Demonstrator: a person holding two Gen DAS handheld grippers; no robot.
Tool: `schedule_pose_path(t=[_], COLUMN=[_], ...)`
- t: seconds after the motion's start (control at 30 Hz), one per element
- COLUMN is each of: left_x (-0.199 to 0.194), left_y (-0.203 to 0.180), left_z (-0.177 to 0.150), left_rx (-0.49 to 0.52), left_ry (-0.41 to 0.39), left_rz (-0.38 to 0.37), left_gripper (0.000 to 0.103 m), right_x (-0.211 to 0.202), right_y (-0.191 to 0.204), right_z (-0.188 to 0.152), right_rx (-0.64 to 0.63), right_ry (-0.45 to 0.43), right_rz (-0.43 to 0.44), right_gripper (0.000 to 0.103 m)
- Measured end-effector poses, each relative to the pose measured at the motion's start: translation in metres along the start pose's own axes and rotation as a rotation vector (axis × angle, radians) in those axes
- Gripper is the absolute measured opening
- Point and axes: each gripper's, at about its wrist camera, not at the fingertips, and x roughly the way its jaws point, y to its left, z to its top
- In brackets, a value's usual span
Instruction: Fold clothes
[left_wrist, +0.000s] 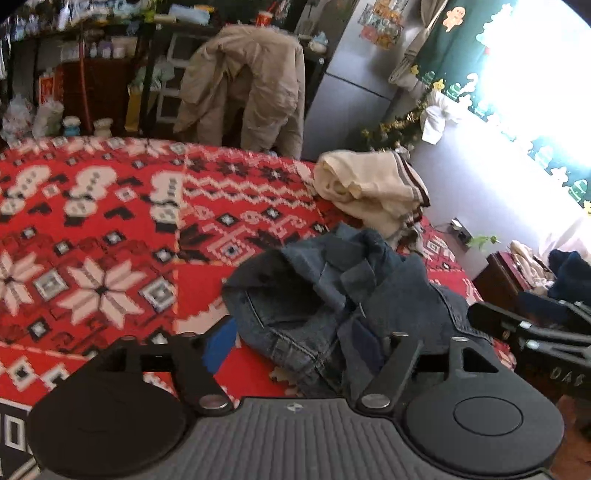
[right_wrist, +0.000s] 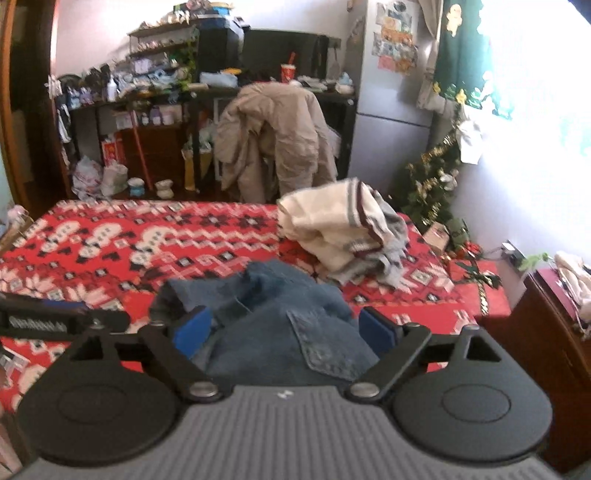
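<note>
1. Crumpled denim garment (left_wrist: 332, 295) heaped on the near right part of the bed (left_wrist: 110, 221), over a red patterned blanket with snowflake and snowman motifs.
2. Left tongs (left_wrist: 306, 347): spread wide, one blue pad (left_wrist: 221, 341) showing beside the denim's left edge, the other finger buried under folds of cloth; cannot tell whether any fabric is gripped.
3. Right tongs (right_wrist: 284, 330): spread wide, a blue pad on each side of the denim (right_wrist: 280, 332), the cloth with its stitched pocket bulging between them; pads beside the fabric, no clear pinch seen.
4. Right tongs also visible at the right border of the left wrist view, just beside the denim's right edge; left tongs likewise at the left border of the right wrist view.
5. Cream sweater (right_wrist: 332, 225) with dark striped trim, bunched up farther back on the bed, just beyond the denim and near the right edge.
6. Beige jacket (right_wrist: 273, 136) draped over a chair beyond the foot of the bed, in front of cluttered dark shelves (right_wrist: 159, 92).
7. Grey fridge (right_wrist: 388, 103) to the right of the shelves, small tinsel-trimmed tree (right_wrist: 432, 184) beside it.
</note>
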Motion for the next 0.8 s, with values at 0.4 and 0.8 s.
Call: schedule_pose_path(t=[0.4, 0.8], left_x=[0.053, 0.087], left_y=[0.006, 0.014], left_z=[-0.013, -0.007], left_rx=[-0.057, -0.197], left_ry=[0.146, 0.225], left_rz=[-0.024, -0.11], left_gripper=[0.064, 0.064], right_x=[0.031, 0.047], right_y=[-0.022, -0.041], right_z=[-0.039, -0.038], right_rx=[0.012, 0.049], right_ry=[0.101, 0.125], right_rz=[-0.075, -0.098], right_gripper=[0.092, 0.095])
